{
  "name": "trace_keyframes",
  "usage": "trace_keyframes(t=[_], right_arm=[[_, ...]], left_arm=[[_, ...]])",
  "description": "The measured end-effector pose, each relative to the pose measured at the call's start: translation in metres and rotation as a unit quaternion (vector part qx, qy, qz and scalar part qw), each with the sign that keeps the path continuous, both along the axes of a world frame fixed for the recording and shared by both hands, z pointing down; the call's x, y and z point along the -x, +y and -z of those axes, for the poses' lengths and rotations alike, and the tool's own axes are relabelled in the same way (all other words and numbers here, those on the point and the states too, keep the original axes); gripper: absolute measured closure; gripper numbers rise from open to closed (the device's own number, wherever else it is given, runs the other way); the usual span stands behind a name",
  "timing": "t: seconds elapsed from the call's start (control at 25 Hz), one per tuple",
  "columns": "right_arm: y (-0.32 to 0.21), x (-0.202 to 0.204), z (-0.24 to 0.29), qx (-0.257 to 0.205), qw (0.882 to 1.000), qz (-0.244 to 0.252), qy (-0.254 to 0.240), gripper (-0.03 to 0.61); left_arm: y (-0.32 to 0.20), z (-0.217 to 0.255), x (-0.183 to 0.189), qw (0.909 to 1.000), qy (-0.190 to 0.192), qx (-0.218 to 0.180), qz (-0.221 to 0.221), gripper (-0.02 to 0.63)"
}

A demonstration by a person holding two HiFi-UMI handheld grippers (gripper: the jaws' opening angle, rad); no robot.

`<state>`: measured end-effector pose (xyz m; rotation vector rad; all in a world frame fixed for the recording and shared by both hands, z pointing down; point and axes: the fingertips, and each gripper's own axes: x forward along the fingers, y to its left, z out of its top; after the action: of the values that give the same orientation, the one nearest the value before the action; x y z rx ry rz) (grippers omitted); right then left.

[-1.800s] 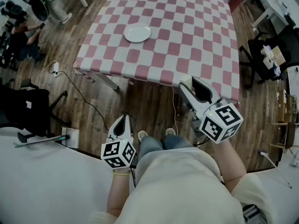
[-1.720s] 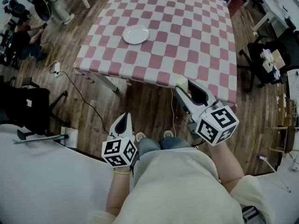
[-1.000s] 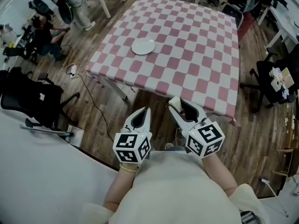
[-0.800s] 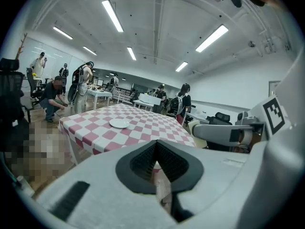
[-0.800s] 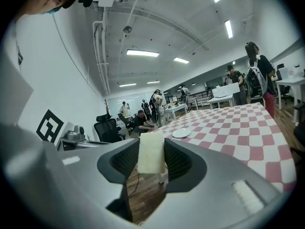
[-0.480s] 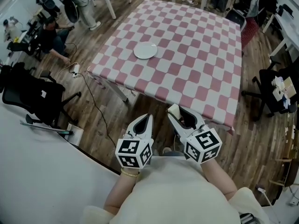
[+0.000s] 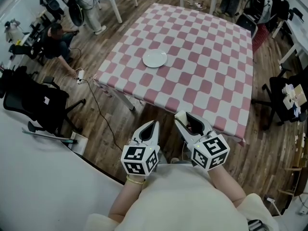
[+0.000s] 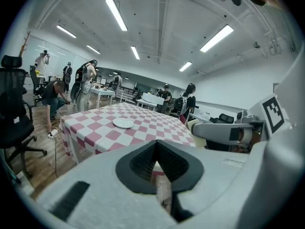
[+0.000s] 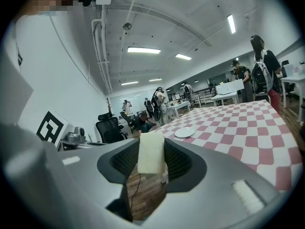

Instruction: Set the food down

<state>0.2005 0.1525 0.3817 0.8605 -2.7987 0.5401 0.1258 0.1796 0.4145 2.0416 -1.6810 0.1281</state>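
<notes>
Since the earlier head view the left tongs (image 7: 154,124) had come up and in, so both pairs sat side by side low in the middle. Before, the left pair hung lower and well apart from the right. The plate (image 7: 155,58) and checked cloth had slid down-frame too.

Far left: a person (image 7: 57,35) crouched on the wood floor. Below that stood a black office chair (image 7: 33,105) w/ a white tag on its back, print too small to read. A cable (image 7: 98,109) ran across the floor toward the surface (image 7: 211,47).

Left tongs: marker cube (image 7: 139,159) w/ black-and-white square patterns, no letters legible. In the left gripper view the tips met in a point, closed, nothing btwn them. They pointed at the near edge of the surface, short of it.

The plate, white, lay on the red-and-white checks near the left-front corner, well apart from both tongs.

Right tongs (image 7: 188,119): same kind of marker cube (image 7: 211,151) at the back. In the right gripper view the jaws stood wide w/ a pale, flat slab of food (image 9: 151,154) upright btwn them, both pads pressed on its sides. The food was held up in the air, off the surface. In the head view the tips reached the front edge of the cloth.

Far right: another dark chair (image 7: 281,97) beside the surface.
</notes>
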Motion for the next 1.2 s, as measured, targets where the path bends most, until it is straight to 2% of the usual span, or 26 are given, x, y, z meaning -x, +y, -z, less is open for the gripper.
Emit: trace_keyframes(t=[1.2], right_arm=[[-0.095,0.108,0.006,0.005,1.000,-0.020,0.006,0.411]], left_arm=[[-0.098,0.002,0.103,0.9996,0.020,-0.002,-0.021,0.614]])
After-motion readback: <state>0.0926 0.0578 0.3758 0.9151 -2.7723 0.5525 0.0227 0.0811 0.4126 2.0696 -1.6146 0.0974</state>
